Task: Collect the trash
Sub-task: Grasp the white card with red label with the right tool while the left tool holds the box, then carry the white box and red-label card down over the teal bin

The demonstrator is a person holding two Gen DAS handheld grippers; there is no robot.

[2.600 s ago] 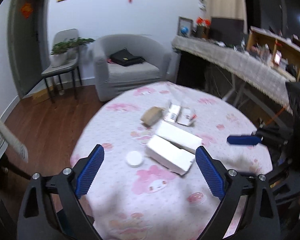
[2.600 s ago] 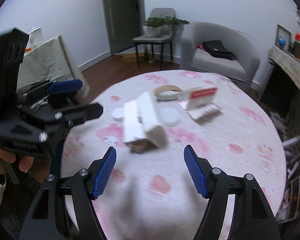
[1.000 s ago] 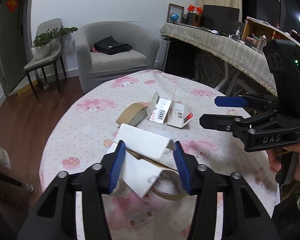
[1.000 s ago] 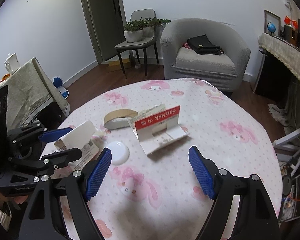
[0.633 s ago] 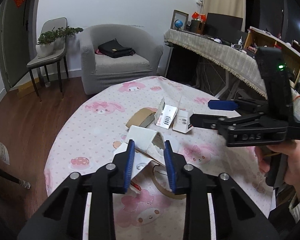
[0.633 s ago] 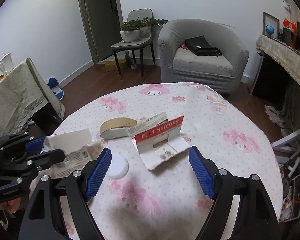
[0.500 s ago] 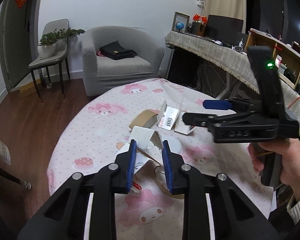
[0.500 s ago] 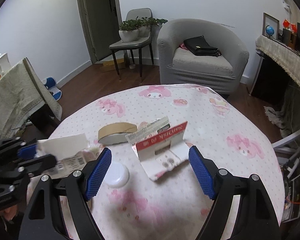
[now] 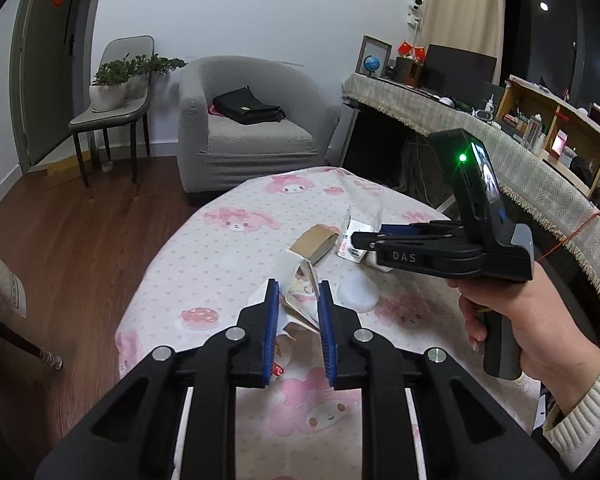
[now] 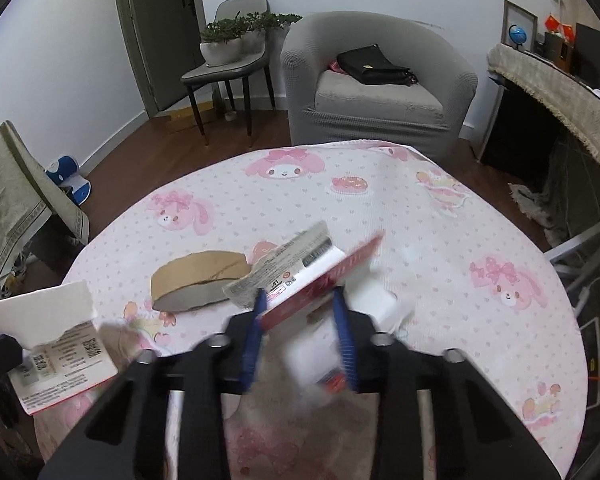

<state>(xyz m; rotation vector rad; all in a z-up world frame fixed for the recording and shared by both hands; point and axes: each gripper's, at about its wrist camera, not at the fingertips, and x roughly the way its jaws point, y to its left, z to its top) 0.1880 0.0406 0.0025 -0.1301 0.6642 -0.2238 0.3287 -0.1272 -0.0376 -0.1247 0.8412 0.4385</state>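
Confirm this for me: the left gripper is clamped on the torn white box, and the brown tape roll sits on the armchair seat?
Not quite. The left gripper does clamp the torn white box, but the brown tape roll lies on the table, as the right wrist view shows. The armchair holds a black bag.

The left tongs [image 9: 298,296] have just been closing and now pinch a crumpled white carton [image 9: 300,280] over the pink-patterned surface [image 9: 220,256]. At two o'clock, a hand [image 9: 512,320] holds the right tongs [image 9: 358,236] beside the cardboard tape roll [image 9: 314,242].
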